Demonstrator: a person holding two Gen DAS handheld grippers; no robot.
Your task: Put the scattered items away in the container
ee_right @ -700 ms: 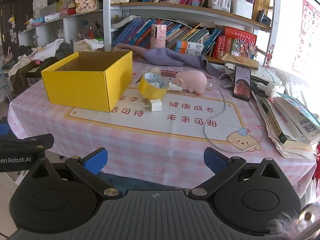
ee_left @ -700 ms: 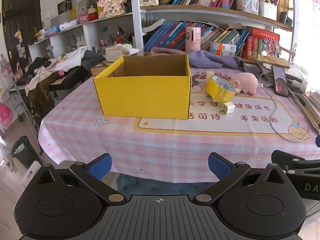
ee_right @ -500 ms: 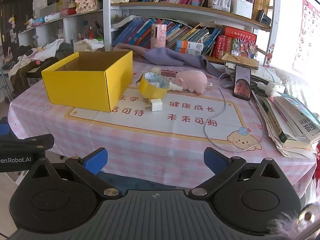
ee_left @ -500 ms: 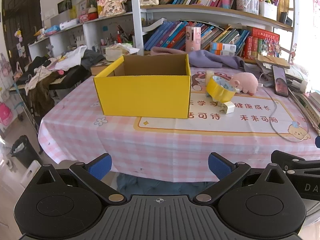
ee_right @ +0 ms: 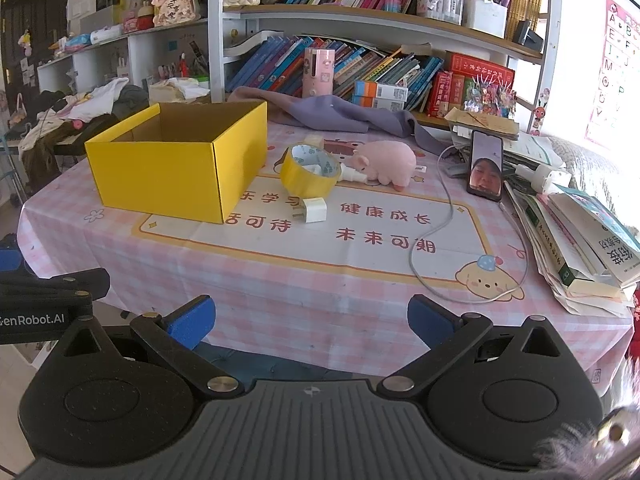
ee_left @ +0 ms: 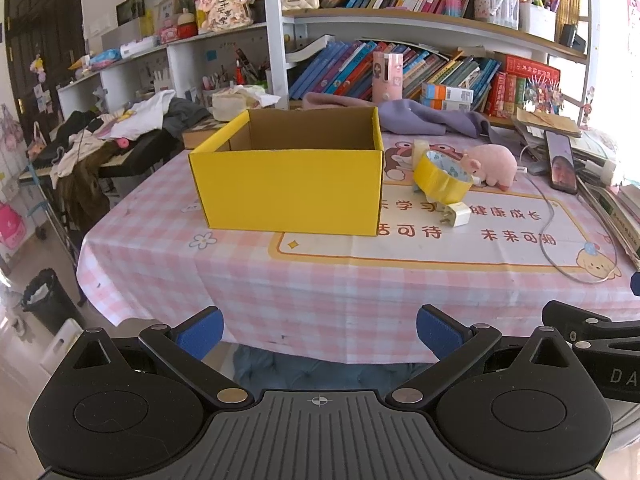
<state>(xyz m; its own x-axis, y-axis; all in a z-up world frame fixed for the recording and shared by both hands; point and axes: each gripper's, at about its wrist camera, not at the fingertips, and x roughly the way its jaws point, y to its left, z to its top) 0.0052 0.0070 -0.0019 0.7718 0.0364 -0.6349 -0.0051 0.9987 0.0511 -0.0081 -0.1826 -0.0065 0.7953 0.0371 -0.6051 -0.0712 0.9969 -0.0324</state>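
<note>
Table (ee_right: 280, 304) bears yellow box (ee_right: 160, 172), tape roll (ee_right: 308, 178), charger (ee_right: 314, 211).

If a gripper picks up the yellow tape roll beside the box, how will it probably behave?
The yellow tape roll is a tilted ring leaning on other items, so it may roll or drop flat if nudged. It looks stiff and probably light. Its glossy outer face could be slippery.

Right gripper (ee_right: 311, 322) hangs short of the table's near edge, jaws wide apart, nothing between them. Yellow box (ee_right: 176, 168) stands open-topped on the pink checked cloth (ee_right: 280, 280). Just right of it: tape roll (ee_right: 309, 176), white charger plug (ee_right: 311, 211), pink plush pig (ee_right: 388, 160). A phone (ee_right: 485, 165) stands propped farther right.
</note>
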